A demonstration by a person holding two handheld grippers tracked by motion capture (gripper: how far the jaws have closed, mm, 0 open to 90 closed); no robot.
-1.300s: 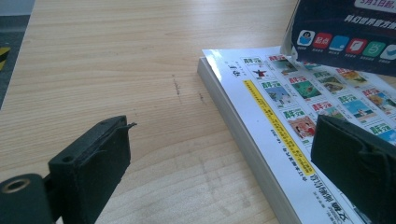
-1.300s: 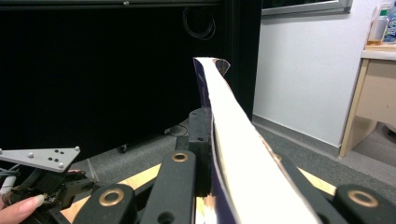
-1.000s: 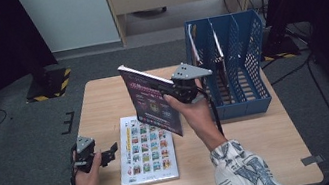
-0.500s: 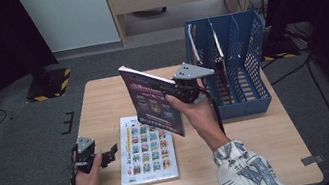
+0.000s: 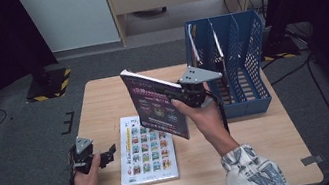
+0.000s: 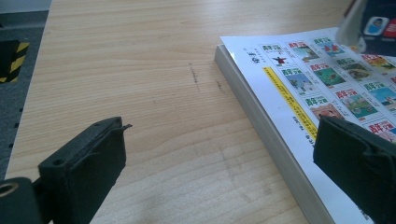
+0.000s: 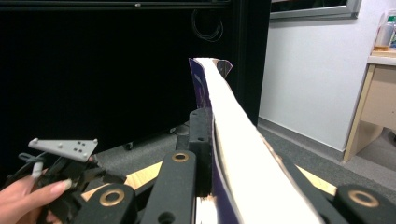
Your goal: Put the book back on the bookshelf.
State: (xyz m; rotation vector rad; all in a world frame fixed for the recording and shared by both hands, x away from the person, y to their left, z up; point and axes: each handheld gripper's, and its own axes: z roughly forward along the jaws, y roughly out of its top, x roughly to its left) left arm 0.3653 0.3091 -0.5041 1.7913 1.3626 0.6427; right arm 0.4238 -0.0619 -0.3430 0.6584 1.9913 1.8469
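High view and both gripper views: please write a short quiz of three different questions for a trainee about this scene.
1. True or false: the right tongs hold the purple book up off the table.
2. What lies flat on the table beside the left tongs?
A. a white book with small coloured pictures
B. a blue file rack
C. a cup
3. Fill in: the left tongs are ____, with nothing between the pads.

Key
1. True; the pads clamp the book's edge.
2. A, the white book; the blue file rack stands at the table's far right.
3. Open.
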